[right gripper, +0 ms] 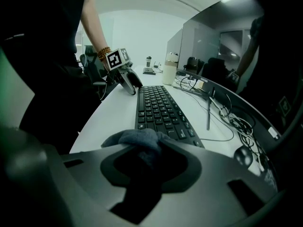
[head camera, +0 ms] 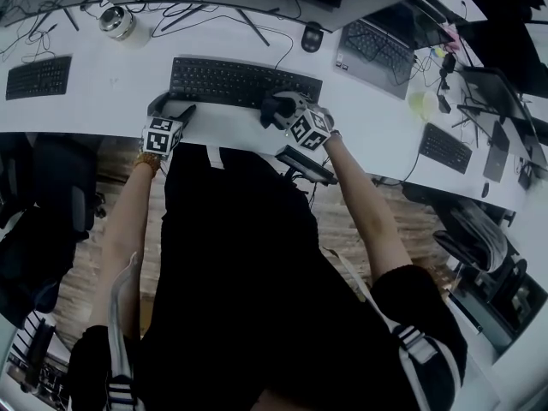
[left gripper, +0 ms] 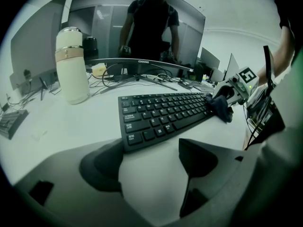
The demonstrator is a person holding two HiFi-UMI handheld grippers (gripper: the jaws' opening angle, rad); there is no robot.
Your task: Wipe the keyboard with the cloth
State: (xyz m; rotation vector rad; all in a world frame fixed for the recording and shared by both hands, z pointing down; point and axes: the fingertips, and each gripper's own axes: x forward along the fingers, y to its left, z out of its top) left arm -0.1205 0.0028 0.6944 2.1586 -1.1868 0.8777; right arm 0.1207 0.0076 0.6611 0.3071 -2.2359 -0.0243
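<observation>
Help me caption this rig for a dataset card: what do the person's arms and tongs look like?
The left tongs and right tongs are dark grey with curved, rounded jaws, each carrying a white cube printed with black square markers. Short black sleeves; a beaded bracelet on the left wrist.

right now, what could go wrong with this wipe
1. The cloth is only a small wad in the right hand-held gripper, at the right end of the keyboard. The hard jaws may scrape or press keys instead of the cloth.
2. The left hand-held gripper is open by the keyboard's left corner and is not clamping it, so the keyboard might slide under a sweep.
</observation>
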